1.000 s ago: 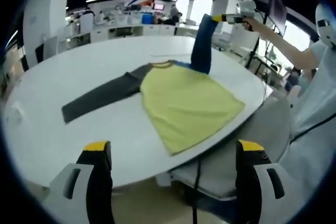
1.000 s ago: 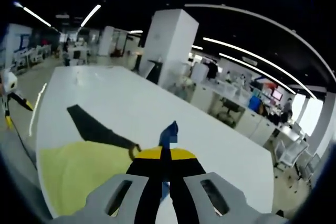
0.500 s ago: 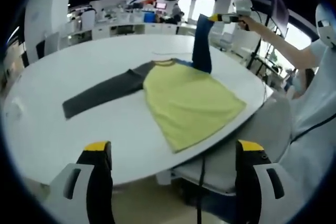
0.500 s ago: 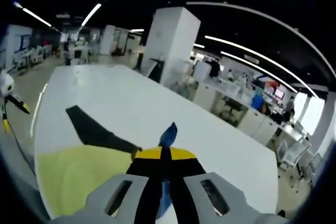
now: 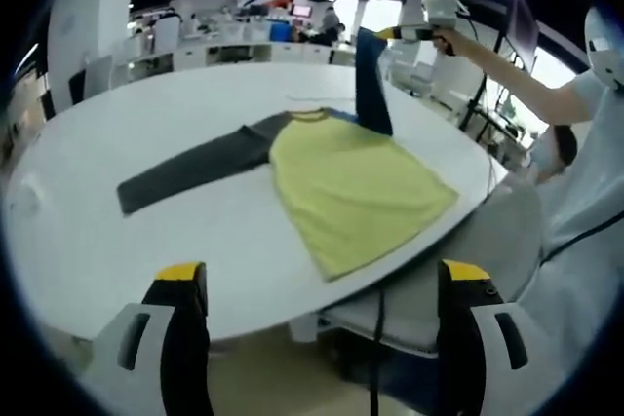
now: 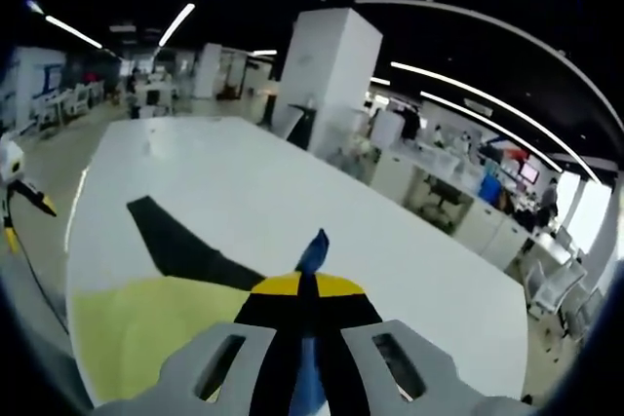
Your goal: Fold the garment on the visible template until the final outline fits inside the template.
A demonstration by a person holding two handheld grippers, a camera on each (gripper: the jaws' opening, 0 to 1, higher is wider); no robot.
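Shirt [image 5: 351,182] lies flat on white table [image 5: 117,241], well ahead of left gripper [image 5: 322,289], jaws wide apart. Right gripper [image 6: 304,289] is clamped on blue sleeve [image 6: 312,252], lifted off table.

Left tool [image 5: 324,284] hangs low, its two yellow-tipped jaws spread wide apart with nothing between them. Over in the left gripper view the right tool [image 5: 395,33] is held high at the end of the person's outstretched arm [image 5: 507,67], sleeve [image 5: 366,80] dangling from it. In the right gripper view, the right tool [image 6: 304,284] has its jaws pressed together, pinching blue cloth between the yellow tips.
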